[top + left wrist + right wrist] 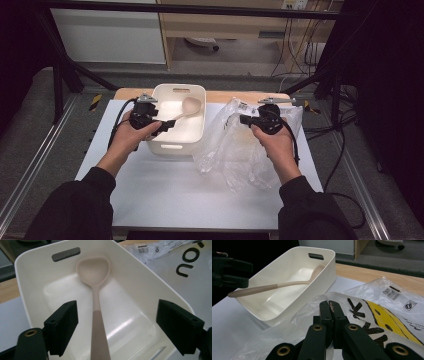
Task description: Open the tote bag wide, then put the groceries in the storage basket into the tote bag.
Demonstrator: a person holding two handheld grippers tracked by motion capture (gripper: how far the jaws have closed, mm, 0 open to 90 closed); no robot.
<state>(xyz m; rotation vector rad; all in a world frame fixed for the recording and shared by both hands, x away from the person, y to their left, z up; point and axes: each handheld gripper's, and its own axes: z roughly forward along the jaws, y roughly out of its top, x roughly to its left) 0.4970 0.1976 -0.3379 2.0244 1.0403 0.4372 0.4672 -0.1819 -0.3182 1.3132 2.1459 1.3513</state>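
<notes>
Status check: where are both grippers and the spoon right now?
Left gripper open, jaws astride the spoon handle, not touching. Spoon lies in the white bin. Right gripper shut over the plastic bag. Nothing in the way.

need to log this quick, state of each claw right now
left claw: open, spoon handle between jaws, untouched
right claw: shut on plastic bag

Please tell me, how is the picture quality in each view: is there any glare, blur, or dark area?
High view: edges of the frame very dark, the white table evenly lit, the plastic bag glinting. Left gripper view: sharp on the ladle, soft glare streaks on the white tub floor. Right gripper view: the near jaws slightly blurred, the top left corner black.
</notes>
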